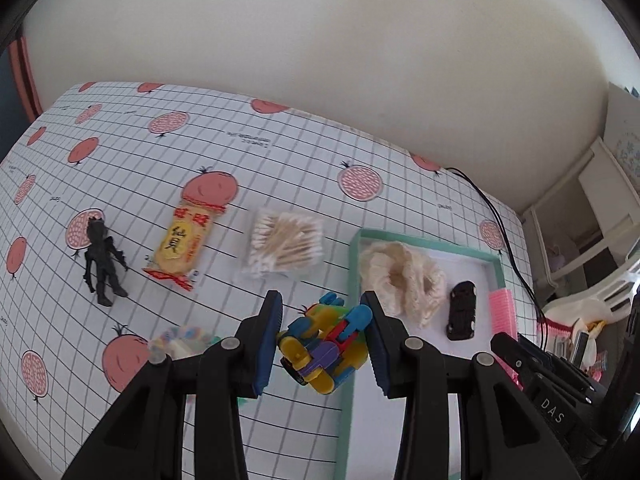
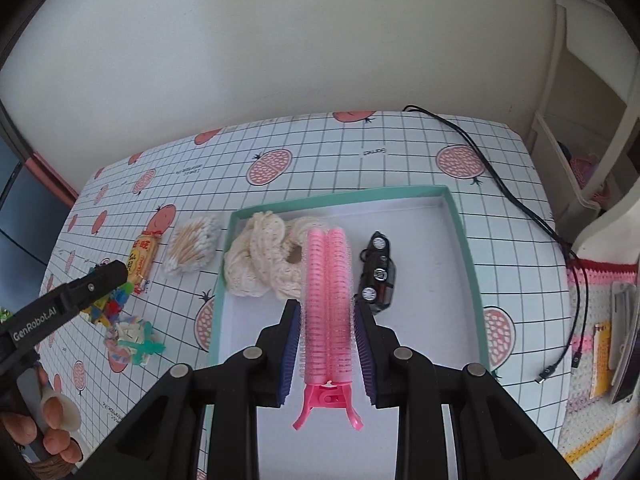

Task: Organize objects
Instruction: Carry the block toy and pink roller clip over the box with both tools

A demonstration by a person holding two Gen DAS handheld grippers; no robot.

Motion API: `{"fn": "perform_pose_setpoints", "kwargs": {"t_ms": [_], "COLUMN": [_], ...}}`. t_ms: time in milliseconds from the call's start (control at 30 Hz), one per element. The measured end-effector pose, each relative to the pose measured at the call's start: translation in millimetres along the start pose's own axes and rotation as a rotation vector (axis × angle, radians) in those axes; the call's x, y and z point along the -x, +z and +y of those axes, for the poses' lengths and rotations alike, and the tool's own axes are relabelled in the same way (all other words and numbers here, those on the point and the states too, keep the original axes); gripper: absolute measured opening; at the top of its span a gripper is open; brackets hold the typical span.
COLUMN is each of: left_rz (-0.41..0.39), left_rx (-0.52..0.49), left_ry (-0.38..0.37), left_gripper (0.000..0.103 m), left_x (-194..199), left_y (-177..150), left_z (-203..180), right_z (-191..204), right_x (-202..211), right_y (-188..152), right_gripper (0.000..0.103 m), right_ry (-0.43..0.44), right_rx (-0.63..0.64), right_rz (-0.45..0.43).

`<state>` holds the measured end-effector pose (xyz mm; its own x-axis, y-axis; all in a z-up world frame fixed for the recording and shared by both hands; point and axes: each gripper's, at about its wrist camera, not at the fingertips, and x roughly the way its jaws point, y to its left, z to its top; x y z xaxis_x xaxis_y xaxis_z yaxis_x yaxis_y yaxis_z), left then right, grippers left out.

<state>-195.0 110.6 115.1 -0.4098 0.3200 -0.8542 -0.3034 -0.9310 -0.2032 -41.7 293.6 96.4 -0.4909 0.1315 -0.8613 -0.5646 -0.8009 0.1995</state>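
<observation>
Through my right wrist camera, my right gripper (image 2: 327,344) has its fingers closed on a pink hair clip (image 2: 327,304), held over the near part of the green-rimmed tray (image 2: 460,224). Only the left wrist view shows my left gripper (image 1: 320,332) with its fingers spread either side of a colourful block toy (image 1: 326,340), just left of the tray's left rim; I can't tell whether they touch it. Farther in the tray, a cream scrunchie (image 2: 260,256) lies left and a black toy car (image 2: 378,272) right, with bare tray floor beyond and to the right. Only the left view shows a black figurine (image 1: 102,260) far left on the bench (image 1: 280,152), then a snack packet (image 1: 182,240) and cotton swabs (image 1: 286,242).
</observation>
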Motion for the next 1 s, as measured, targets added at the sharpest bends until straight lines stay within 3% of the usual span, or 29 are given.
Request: {"fn": "perform_pose_setpoints", "kwargs": {"t_ms": [433,1000], "left_rz": [0.071,0.154], "left_rx": [-0.126,-0.158], "left_ry": [-0.067,-0.035], "left_gripper": [0.042,0.042], "left_x": [-24.8,-68.1], "left_y": [-32.7,-46.4], "left_z": [-78.1,-85.9], "right_z": [-51.9,-65.3], "right_x": [17.6,-28.7], "right_y": [-2.9,-7.0], "right_gripper": [0.029,0.029], "right_ry": [-0.062,-0.093], "right_rx": [-0.075,-0.107], "right_rz": [-0.041,-0.016]}}
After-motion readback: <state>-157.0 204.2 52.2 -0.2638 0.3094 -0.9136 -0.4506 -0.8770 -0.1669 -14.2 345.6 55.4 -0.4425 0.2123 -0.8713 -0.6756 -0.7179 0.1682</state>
